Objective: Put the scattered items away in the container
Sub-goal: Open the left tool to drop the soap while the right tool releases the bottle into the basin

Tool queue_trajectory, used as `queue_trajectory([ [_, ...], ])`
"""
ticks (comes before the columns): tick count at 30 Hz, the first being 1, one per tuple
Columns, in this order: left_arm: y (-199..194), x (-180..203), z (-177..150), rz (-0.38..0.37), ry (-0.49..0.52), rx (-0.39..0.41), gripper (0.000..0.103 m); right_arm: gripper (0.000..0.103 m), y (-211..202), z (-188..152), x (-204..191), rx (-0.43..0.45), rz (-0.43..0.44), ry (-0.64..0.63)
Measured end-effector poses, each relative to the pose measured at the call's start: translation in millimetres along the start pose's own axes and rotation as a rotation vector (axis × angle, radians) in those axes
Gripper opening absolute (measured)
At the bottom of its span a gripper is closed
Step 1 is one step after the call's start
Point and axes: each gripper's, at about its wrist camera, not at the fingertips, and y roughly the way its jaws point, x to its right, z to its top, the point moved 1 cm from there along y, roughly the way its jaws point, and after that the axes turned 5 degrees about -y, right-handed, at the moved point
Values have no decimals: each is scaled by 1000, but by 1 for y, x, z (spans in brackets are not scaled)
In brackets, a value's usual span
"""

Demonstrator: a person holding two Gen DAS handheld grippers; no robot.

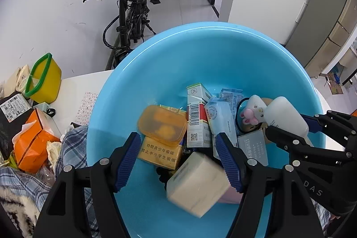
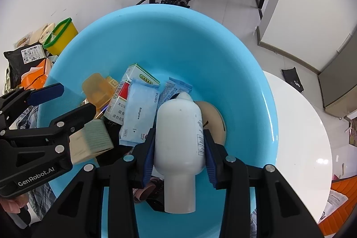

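Observation:
A large light-blue basin holds several items: an orange plastic case, cigarette boxes, blue wipe packets and a small plush toy. My left gripper is open over the basin. A cream box sits blurred just below its fingers, apart from the left pad. My right gripper is shut on a white plastic bottle, held over the basin with its cap toward the camera. Each gripper also shows in the other's view.
A yellow tub with a green rim, an orange tissue pack, a black parcel and plaid cloth lie left of the basin on the white table. A bicycle stands behind by the wall.

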Motion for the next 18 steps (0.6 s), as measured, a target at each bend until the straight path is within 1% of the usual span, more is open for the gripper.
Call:
queue_trajectory([
  [5, 4, -1, -1, 17, -8, -4, 72, 38, 0, -1, 3, -3, 4, 5],
  [6, 4, -1, -1, 19, -9, -4, 72, 40, 1, -1, 3, -8, 8, 9],
  [8, 5, -1, -1, 16, -7, -8, 72, 55, 1, -1, 3, -6, 25, 20],
  [11, 4, 0, -1, 18, -1, -4, 72, 56, -1, 1, 4, 9, 32, 40],
  [18, 5, 0, -2, 24, -1, -9, 72, 56, -2, 2, 1, 12, 24, 26],
])
